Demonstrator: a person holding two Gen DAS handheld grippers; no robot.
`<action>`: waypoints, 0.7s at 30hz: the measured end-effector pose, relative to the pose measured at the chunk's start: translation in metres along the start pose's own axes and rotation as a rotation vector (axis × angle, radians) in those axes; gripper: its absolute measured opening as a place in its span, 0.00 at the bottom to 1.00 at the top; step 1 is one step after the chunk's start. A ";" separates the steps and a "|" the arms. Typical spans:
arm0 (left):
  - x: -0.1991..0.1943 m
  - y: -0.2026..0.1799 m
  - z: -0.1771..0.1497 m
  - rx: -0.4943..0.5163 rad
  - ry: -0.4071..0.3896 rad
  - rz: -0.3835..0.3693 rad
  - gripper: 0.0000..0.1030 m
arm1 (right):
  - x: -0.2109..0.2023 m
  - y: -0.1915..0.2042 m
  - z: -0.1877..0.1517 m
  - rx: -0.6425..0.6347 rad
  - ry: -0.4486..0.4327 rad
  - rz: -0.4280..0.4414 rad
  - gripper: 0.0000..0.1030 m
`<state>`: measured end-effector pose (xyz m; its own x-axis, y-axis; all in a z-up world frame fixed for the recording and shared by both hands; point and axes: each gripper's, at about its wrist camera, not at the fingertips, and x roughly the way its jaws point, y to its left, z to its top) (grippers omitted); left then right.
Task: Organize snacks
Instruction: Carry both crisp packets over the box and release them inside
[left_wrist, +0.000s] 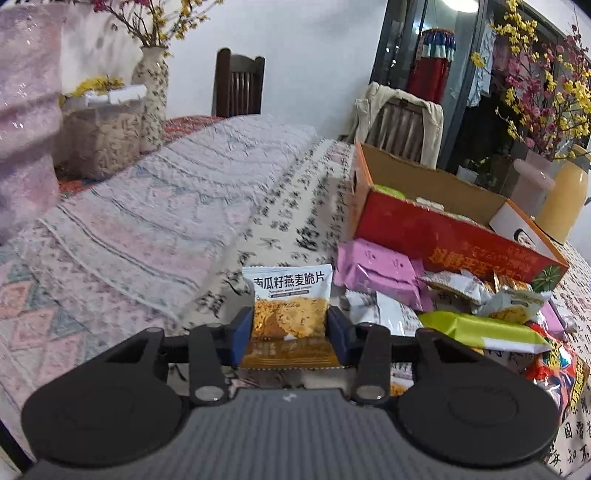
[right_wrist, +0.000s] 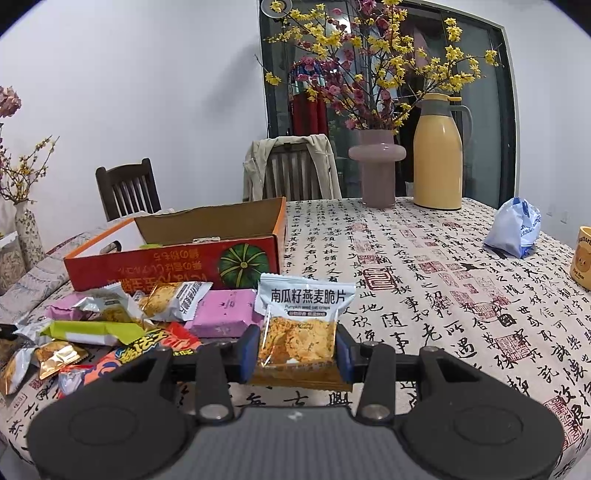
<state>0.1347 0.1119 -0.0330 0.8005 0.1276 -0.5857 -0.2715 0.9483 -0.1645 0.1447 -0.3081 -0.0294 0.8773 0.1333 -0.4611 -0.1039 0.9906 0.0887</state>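
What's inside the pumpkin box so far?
In the red cardboard box, the left wrist view shows something green and pale packets near the front wall. That wall hides the rest of the floor.

Both oat crisp packets read 南瓜籽燕麦脆片: one (left_wrist: 289, 306) in the left view, one (right_wrist: 302, 325) in the right, where smaller print says "Pumpkin seed oat crisps" (partly blurred). The tablecloth (right_wrist: 424, 280) carries calligraphy; the red box (right_wrist: 173, 266) lettering sits upside down, unreadable.

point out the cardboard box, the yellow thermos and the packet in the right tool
cardboard box (right_wrist: 177, 264), right wrist view, on its red front wall
yellow thermos (right_wrist: 437, 162), right wrist view, middle of its body
oat crisp packet (right_wrist: 301, 328), right wrist view, on its clear window
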 end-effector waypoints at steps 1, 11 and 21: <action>-0.003 0.000 0.002 0.004 -0.012 0.003 0.43 | 0.000 0.000 0.001 -0.002 -0.001 0.001 0.40; -0.025 -0.029 0.042 0.077 -0.148 -0.042 0.43 | 0.003 0.018 0.027 -0.048 -0.067 0.028 0.40; -0.018 -0.077 0.079 0.135 -0.223 -0.123 0.43 | 0.026 0.045 0.069 -0.098 -0.143 0.066 0.40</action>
<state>0.1839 0.0595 0.0532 0.9249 0.0555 -0.3760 -0.1031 0.9888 -0.1075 0.1955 -0.2618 0.0239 0.9239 0.1997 -0.3264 -0.2027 0.9789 0.0250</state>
